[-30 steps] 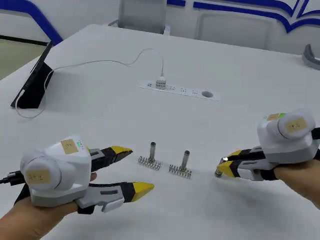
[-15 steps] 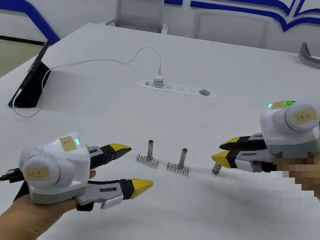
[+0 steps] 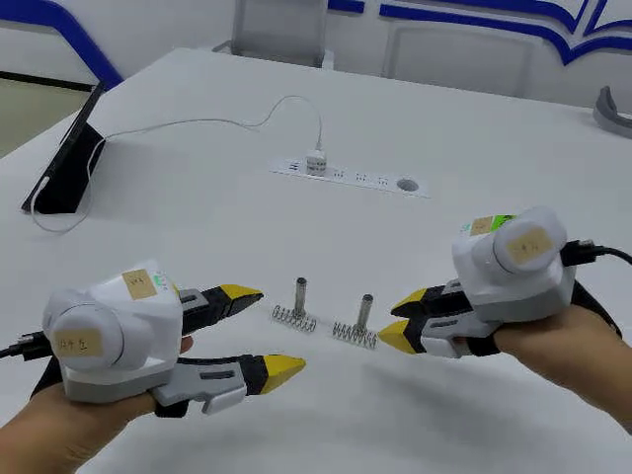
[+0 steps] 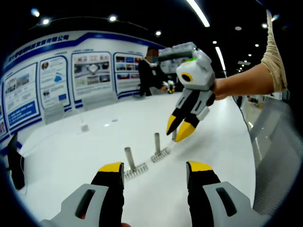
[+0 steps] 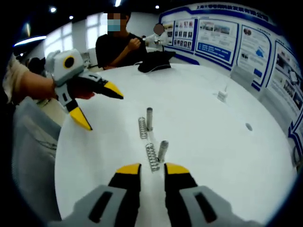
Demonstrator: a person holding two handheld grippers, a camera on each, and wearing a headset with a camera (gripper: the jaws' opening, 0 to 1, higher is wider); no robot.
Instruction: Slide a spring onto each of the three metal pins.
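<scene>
Two metal pins stand upright near the middle of the white table (image 3: 197, 217): the left pin (image 3: 301, 293) and the right pin (image 3: 365, 311). Neither wears a spring. The left spring (image 3: 294, 319) and the right spring (image 3: 355, 337) lie flat on the table, each just beside the foot of its pin on the near side. The left gripper (image 3: 265, 331) hovers to the left of the pins, well apart from them, with its jaws spread wide and nothing between them; it is much where it was half a second ago. The right gripper (image 3: 400, 318) has moved leftward since then. It had been farther right, above a third pin already carrying a spring, and its yellow tips are now just to the right of the right pin and its spring. Its jaws are a little apart, with nothing seen between them. Beyond the pins lies a power strip (image 3: 351, 178) with a white plug (image 3: 317, 163) in it.
</scene>
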